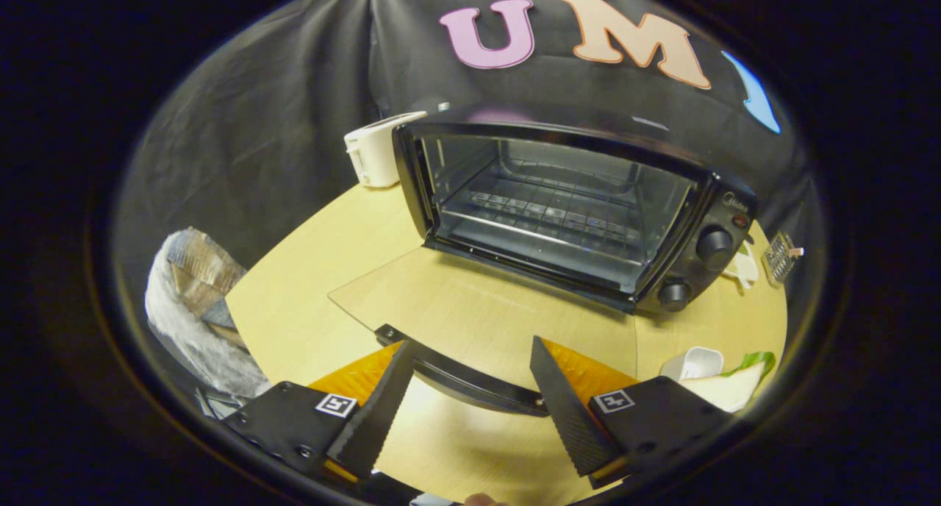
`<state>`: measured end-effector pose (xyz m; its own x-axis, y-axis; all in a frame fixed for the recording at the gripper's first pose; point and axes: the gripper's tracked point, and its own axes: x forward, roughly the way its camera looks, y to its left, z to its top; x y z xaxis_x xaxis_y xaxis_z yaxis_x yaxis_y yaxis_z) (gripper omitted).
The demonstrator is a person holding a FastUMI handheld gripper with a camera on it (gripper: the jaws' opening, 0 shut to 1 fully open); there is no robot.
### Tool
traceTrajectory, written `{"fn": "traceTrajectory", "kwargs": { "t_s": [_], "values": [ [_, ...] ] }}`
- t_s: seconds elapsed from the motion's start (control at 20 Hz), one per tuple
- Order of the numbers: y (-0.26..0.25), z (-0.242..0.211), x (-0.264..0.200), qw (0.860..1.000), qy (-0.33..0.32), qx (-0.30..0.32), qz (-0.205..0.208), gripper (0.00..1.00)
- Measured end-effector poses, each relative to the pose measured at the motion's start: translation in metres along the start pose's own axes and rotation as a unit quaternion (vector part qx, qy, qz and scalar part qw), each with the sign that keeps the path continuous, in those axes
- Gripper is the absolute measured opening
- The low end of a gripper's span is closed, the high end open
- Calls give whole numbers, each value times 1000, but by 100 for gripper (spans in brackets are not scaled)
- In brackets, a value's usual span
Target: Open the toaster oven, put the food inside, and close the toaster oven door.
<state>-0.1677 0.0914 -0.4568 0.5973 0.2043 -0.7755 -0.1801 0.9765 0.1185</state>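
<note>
Door down, oven empty, food not yet in hand.

Lower centre, the gripper (470, 373) has its fingers apart, straddling the door handle (459, 377) without clamping it; the glass door (478, 307) lies flat over the wooden table (309, 271). Upper centre, the toaster oven (559, 204) gapes with a bare rack (551, 215). At lower right, what looks like a sandwich (728, 385) sits beside a white cup (695, 360); swinging right risks clipping the door or toppling the cup.

we counted one toaster oven (559, 212) with two knobs (713, 243), one white appliance (375, 153), one white cup (695, 362), one desk (309, 300), one tool (469, 359).
</note>
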Motion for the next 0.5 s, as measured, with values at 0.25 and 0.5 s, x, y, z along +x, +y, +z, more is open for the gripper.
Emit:
{"fn": "traceTrajectory", "kwargs": {
  "t_s": [0.25, 0.5],
  "values": [
    [-4, -25, 17, 999, 30, 29, 3, 99],
    [-9, -10, 4, 999, 5, 50, 18, 99]
  ]
}}
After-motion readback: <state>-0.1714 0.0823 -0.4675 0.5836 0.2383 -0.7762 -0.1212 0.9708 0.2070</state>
